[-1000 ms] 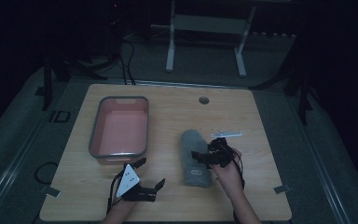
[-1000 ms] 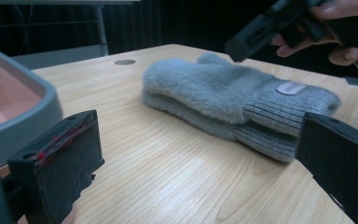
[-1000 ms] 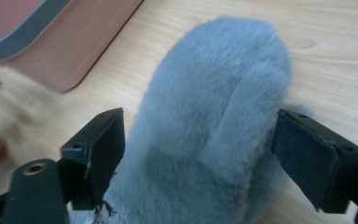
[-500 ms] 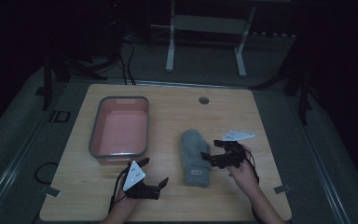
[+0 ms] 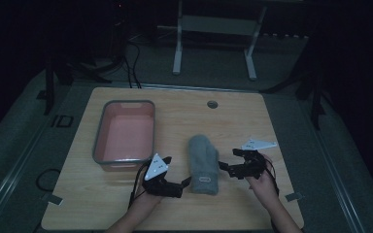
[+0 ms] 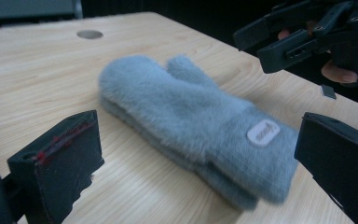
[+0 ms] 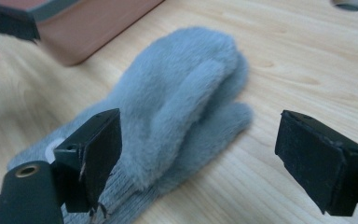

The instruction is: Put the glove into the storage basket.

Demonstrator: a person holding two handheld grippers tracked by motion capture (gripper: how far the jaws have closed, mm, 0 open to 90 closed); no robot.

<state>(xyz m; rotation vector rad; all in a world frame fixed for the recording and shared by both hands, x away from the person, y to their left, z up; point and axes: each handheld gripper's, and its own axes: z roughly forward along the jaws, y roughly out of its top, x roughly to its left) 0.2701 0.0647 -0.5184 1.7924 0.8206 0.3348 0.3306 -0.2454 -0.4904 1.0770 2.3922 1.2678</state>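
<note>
Both tongs are wide open and hold nothing. Left gripper is at the cuff end of the grey mitten, close to the near edge of the desk, with jaws apart on each side of the cuff. Right gripper is just beside the mitten's right side, not touching it. Mitten lies flat, right of the pink tray, fingertips pointing to the far edge.
</note>
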